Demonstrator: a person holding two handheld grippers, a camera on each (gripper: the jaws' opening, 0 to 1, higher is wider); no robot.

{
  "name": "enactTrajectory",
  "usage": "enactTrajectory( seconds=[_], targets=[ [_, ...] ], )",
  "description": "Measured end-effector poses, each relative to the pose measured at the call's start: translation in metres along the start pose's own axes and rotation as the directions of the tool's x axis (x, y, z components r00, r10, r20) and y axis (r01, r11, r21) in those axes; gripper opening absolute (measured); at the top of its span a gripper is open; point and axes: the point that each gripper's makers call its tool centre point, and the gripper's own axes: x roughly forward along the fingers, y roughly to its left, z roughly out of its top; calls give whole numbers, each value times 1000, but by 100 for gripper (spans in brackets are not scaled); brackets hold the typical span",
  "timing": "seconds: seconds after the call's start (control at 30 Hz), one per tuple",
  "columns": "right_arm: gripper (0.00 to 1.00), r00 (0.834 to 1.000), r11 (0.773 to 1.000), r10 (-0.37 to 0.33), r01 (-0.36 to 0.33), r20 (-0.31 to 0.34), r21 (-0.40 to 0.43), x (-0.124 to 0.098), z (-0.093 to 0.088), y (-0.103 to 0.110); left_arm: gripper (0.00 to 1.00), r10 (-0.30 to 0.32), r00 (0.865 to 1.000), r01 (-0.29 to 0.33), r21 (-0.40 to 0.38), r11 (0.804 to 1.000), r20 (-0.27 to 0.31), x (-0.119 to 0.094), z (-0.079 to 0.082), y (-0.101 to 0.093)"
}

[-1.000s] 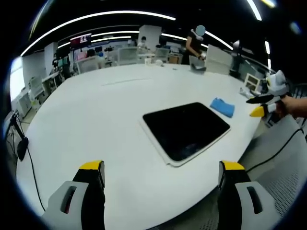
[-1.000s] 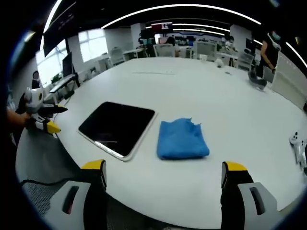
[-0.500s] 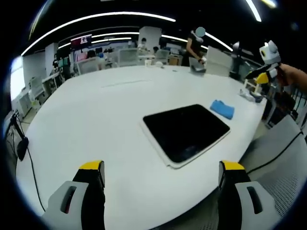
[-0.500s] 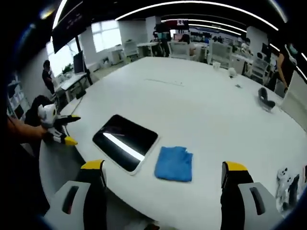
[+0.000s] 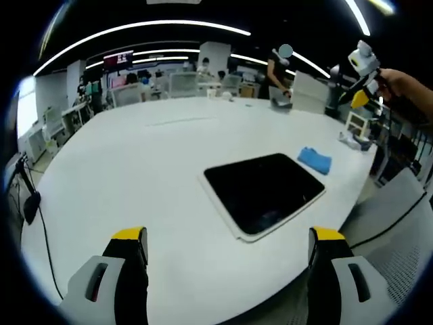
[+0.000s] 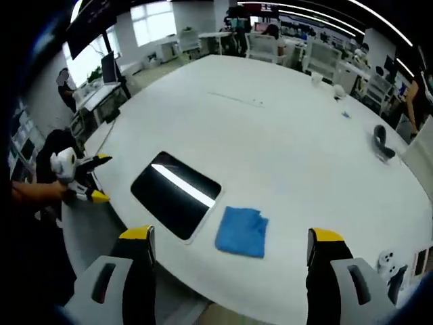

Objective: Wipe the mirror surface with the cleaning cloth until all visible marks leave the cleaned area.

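— Compared with a second ago, our right gripper (image 6: 226,257) rides much higher: in the right gripper view the white round table (image 6: 284,149) drops away beneath us, and in the left gripper view that gripper sits up near the top right instead of low at the table edge. Our left gripper (image 5: 226,261) barely shifts.

— Where are the task things now?

— Our flat dark rectangular mirror with its pale rim (image 5: 265,192) lies on the near right part of the table, and the small folded blue cleaning cloth (image 5: 315,160) sits just beyond its far right corner, close but apart. Nothing is held: both pairs of jaws stand spread wide with only air between them.

— What worries us from here?

— Both lie near the table's edge. We judge that a steep drop from this height could land a jaw on the glass rather than the cloth, or a careless push could slide the cloth off the rim. Wiping with one gripper could also shove the unsteadied mirror toward the edge.

— What does one view give that the other lacks?

— A bright ceiling-light streak across the mirror (image 6: 176,195) in the right gripper view, with the cloth (image 6: 241,231) large and its folds plain. From the left gripper view we see the mirror face almost uniformly black; we cannot make out marks in either.
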Motion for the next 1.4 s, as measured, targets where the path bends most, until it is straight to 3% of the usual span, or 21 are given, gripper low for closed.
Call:
enactTrajectory(
  seconds=[0.03,0.2,0.27,0.3,0.5,0.63,0.77,0.93,1.0,1.07,1.13,1.2,1.4],
  targets=[
    [89,1000,999,6,-6,-17,37,2,-1,1,99,1,1000,-1,-1,1000,2,0,0,0],
    [80,999,1000,-9,10,-40,29,13,2,-6,99,8,1000,-8,1,1000,12,0,2,2],
    [75,999,997,10,-7,-48,77,17,3,-6,99,10,1000,-10,-4,1000,17,-1,3,2],
    [71,999,997,15,-12,-44,72,21,3,-9,99,16,1000,-16,-8,1000,16,-1,2,3],
    [65,996,1000,4,-4,-89,-3,40,-7,-14,99,14,1000,-15,21,1000,12,-1,3,2],
    [57,995,999,27,-29,-94,-16,52,-13,-13,99,36,999,-36,-3,999,18,-2,3,7],
    [54,993,998,31,-37,-117,-50,61,-19,-11,99,42,999,-42,-13,999,24,-2,3,8],
    [53,990,999,39,-43,-132,-28,75,-23,-11,99,33,999,-33,13,999,10,-1,2,5],
    [54,996,999,33,-33,-85,4,81,-16,-13,99,34,999,-34,-2,999,12,-1,1,7],
    [50,995,998,61,-59,-76,28,87,-18,-11,99,31,999,-31,-4,1000,13,-1,2,6],
    [49,997,999,39,-38,-64,14,94,-20,-17,99,26,1000,-26,3,1000,12,0,2,5],
    [49,997,1000,24,-25,-68,-4,102,-27,-21,99,24,1000,-25,13,1000,18,-1,4,4],
    [40,995,998,34,-29,-96,47,119,-48,-25,99,21,1000,-21,22,1000,18,0,3,4]
  ],
)
